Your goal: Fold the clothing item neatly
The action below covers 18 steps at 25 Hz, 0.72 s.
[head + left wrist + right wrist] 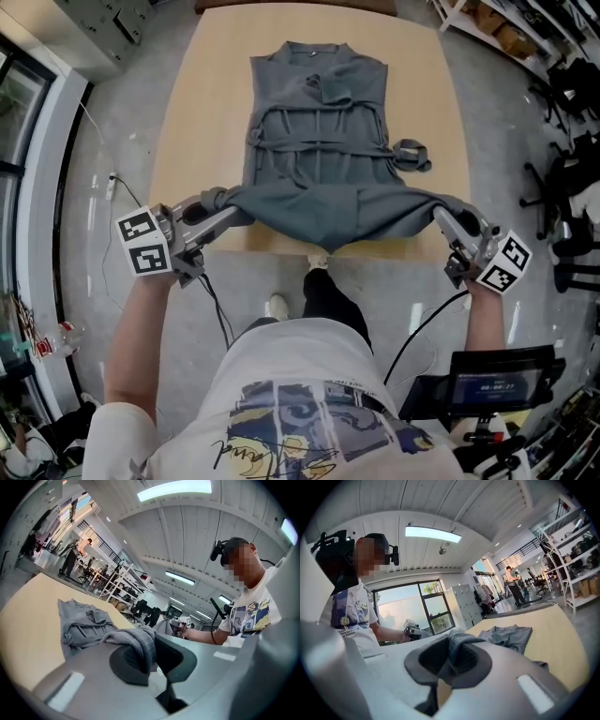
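**Hem Corners Gripped, First Fold Yet to Be Laid**

The grey garment (319, 141) lay along the middle of the wooden counter (187, 112). Its long axis ran from the near edge to the far one, with the collar at the far end and the hem toward the person. Its tie straps (412, 155) crossed the waist, and one loop trailed off to the right.

The left gripper (225, 208) was closed tight on the hem's left corner, with a bunch of grey cloth pinched between its jaws. The right gripper (441, 216) was clamped the same way on the right corner. Between them the hem was stretched and held up at the counter's near edge, while the upper part rested on the wood.

Judged from this, the task was at an early stage: the corners were secured, but no crease showed anywhere. The hem had yet to be carried toward the collar, and any further folds remained.
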Available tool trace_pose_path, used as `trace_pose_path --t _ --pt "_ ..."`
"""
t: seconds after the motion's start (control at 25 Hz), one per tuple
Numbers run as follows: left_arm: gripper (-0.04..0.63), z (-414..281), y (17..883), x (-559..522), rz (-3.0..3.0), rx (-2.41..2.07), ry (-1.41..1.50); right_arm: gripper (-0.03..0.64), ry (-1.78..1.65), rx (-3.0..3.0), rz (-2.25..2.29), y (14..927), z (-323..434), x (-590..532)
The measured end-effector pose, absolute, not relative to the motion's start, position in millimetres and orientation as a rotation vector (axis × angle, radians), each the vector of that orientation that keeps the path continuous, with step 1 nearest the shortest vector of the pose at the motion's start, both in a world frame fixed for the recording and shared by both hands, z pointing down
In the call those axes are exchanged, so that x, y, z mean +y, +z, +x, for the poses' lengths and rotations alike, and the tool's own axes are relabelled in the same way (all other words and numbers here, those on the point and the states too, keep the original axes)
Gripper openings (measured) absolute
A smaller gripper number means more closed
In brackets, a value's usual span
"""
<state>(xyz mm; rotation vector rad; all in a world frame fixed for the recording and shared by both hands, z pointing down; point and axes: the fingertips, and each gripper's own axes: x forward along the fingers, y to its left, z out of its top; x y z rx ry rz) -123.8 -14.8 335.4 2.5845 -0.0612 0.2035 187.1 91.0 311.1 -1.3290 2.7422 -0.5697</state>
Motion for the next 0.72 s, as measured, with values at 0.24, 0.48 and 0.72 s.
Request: trace_pose_path --t 0.24,0.48,0.72 --pt "0.017 -86.2 321.4 -86.9 2.604 -0.121 0.227 0.012 -0.541 2.771 -1.263 300.8 229.6 12.4" --pt "0.017 -56.7 324.7 -148.0 2.624 -0.161 0.263 0.012 -0.555 2.794 -1.232 313.9 258.7 -49.7" --pt "0.017 -51.7 321.2 -167.9 2.64 -0.207 0.283 0.012 -0.535 2.81 -1.22 314.7 264.9 -68.6"
